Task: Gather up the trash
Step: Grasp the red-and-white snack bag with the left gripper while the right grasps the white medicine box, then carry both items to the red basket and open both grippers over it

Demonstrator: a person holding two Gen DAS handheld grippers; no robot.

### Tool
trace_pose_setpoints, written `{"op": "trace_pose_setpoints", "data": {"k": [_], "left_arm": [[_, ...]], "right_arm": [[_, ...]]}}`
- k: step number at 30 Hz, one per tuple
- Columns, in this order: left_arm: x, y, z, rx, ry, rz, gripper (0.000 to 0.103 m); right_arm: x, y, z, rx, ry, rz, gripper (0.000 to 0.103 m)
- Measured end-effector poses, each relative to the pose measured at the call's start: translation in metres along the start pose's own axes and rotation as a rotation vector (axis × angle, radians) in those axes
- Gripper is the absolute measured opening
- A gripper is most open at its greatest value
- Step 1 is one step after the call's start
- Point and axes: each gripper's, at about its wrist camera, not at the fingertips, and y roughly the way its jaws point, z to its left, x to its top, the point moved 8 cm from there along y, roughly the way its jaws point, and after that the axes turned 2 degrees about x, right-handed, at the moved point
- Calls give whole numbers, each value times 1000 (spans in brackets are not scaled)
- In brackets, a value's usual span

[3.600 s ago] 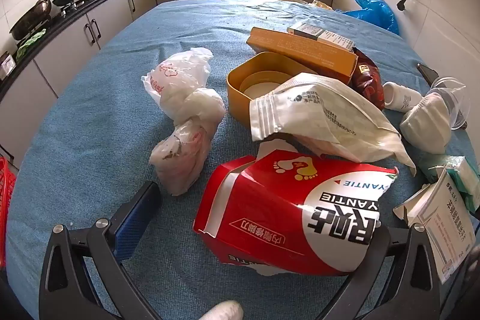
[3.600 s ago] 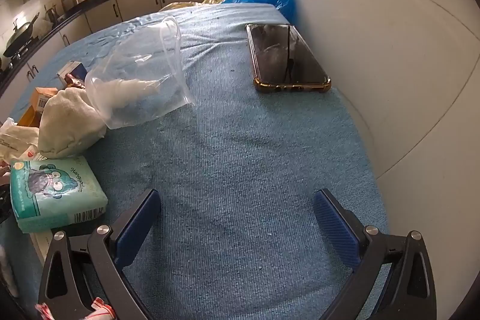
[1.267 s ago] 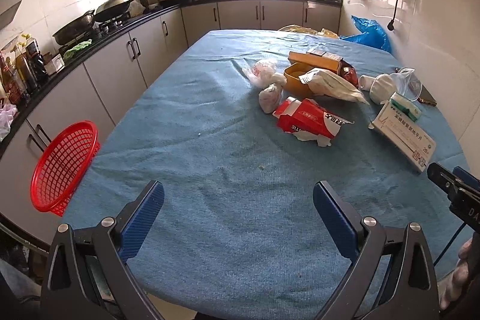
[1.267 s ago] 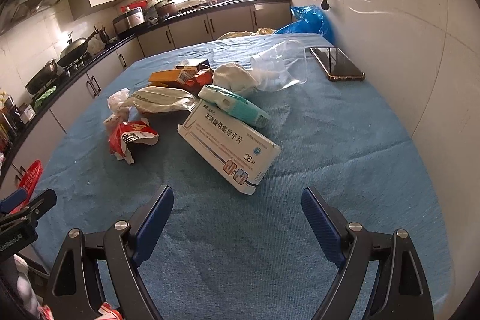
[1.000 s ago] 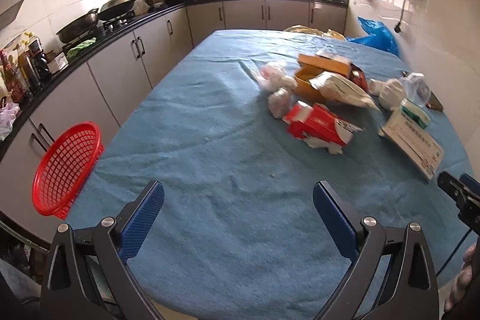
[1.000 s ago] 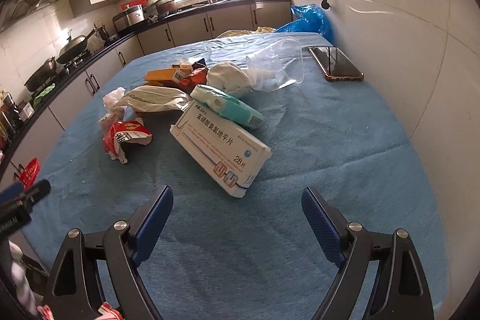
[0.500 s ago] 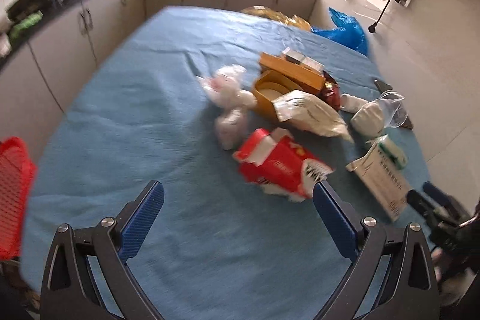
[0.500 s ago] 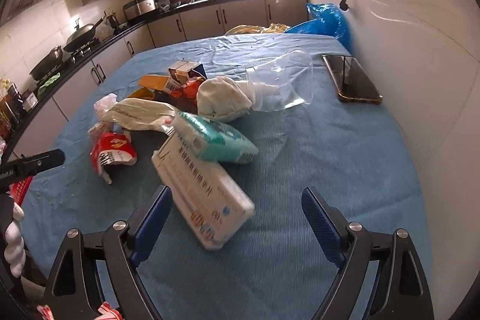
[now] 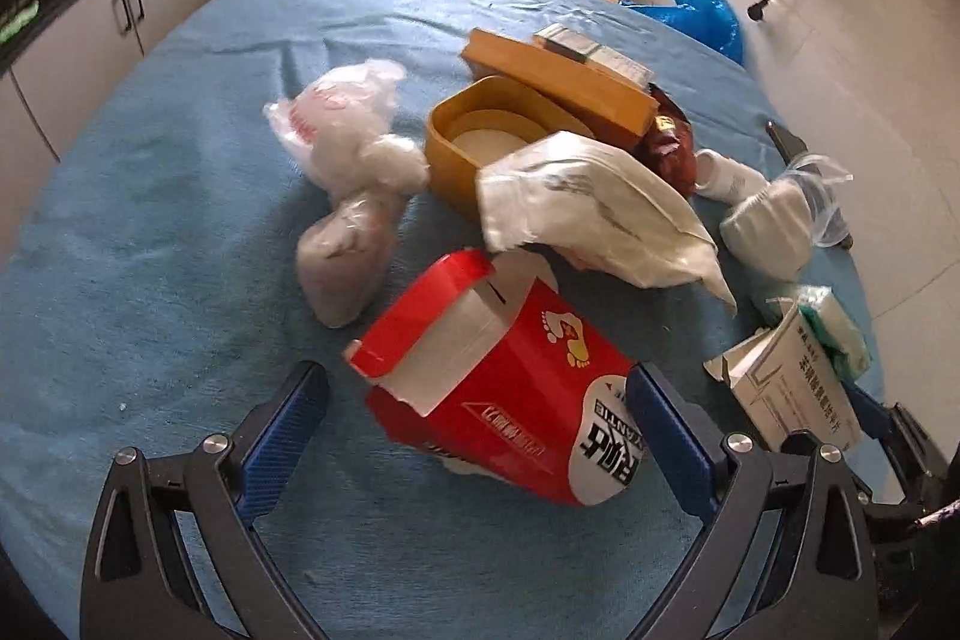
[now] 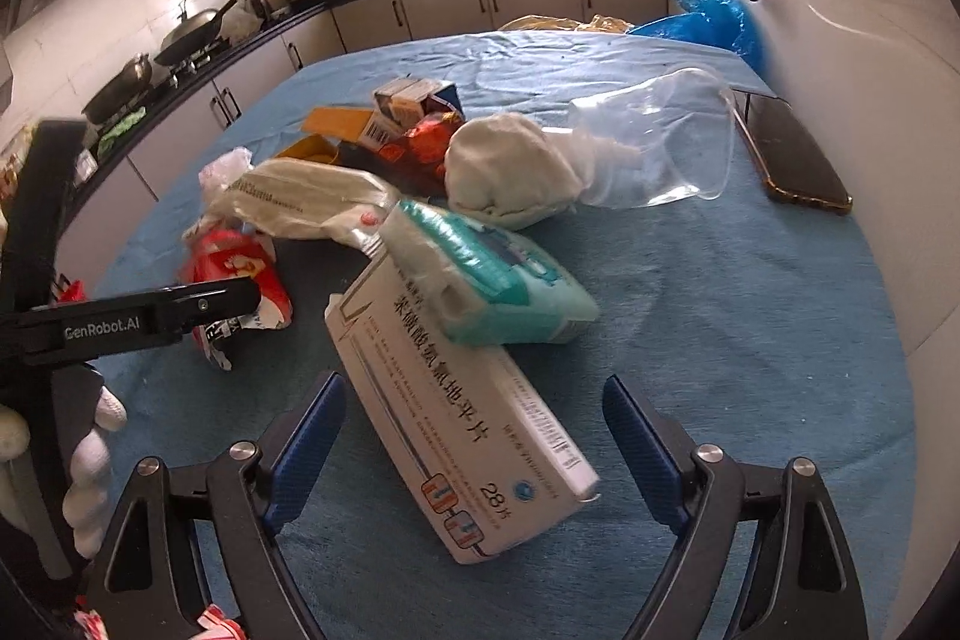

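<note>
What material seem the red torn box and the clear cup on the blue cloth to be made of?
Red torn box with white panel: likely glossy printed cardboard; its torn edges show a pale inner layer. Clear cup lying on its side: probably thin plastic; it is see-through, with glare.

Red-and-white carton (image 9: 510, 388), teal tissue pack (image 10: 492, 274), blue tablecloth (image 9: 180, 232)

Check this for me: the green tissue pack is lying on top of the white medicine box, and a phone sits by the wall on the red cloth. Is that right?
One detail is wrong: the cloth is blue, not red. The right wrist view shows the green tissue pack lying on top of the white medicine box, and the phone by the wall on that blue cloth.
</note>
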Motion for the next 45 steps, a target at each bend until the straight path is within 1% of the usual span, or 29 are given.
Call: {"op": "trace_pose_setpoints", "data": {"k": [1,2,3,4,5,6,7,8,9,10,11,13,16,20,24,27,30,33,36,38,40,42,44,45], "left_arm": [[-2,-1,-4,-20,8,-3,79],[-3,-5,-7,-30,10,-15,68],[-3,-9,-8,-39,7,-22,64],[-4,-15,-9,-51,5,-36,55],[-4,-21,-9,-57,8,-53,49],[-6,-27,-11,-62,15,-64,46],[-8,-35,-12,-70,22,-71,43],[-10,-40,-13,-69,31,-81,41],[-12,-45,-13,-62,45,-93,40],[-16,-51,-14,-55,61,-105,36],[-19,-55,-15,-56,69,-112,33],[-24,-66,-15,-62,76,-129,28],[-29,-87,-8,-66,70,-159,14],[-35,-117,13,-52,39,-213,12],[-42,-137,41,-34,-5,-245,12],[-46,-152,69,-12,-48,-266,12],[-48,-173,101,28,-85,-298,12],[-47,-196,141,112,-112,-331,12],[-47,-221,200,229,-169,-357,12],[-49,-233,237,295,-212,-366,12],[-53,-241,277,339,-271,-368,12],[-57,-242,316,365,-342,-360,12],[-61,-238,345,374,-402,-351,12],[-64,-234,363,376,-441,-343,12]], "right_arm": [[-2,2,3,-8,-14,7,80],[-3,2,4,-12,-20,13,77],[-5,2,5,-20,-26,13,73],[-5,-1,7,-36,-37,1,70],[-6,-5,7,-46,-47,-8,64],[-6,-9,9,-47,-53,-14,55],[-6,-14,11,-40,-53,-20,50],[-7,-18,11,-31,-52,-24,40],[-7,-22,13,-15,-52,-24,32],[-9,-26,16,5,-51,-19,27],[-10,-28,18,18,-50,-16,17],[-15,-33,24,21,-61,-10,15],[-22,-38,34,19,-85,-11,15],[-25,-50,46,40,-84,-24,15],[-21,-59,62,56,-107,-47,15],[-19,-63,83,83,-130,-56,15],[-15,-63,109,128,-153,-57,15],[-7,-59,141,215,-159,-48,15],[4,-54,186,327,-174,-36,15],[12,-47,225,423,-187,-15,15],[17,-36,264,508,-194,14,15],[19,-23,306,586,-204,46,15],[22,-5,351,667,-198,93,15],[22,3,367,697,-192,118,15]]}}
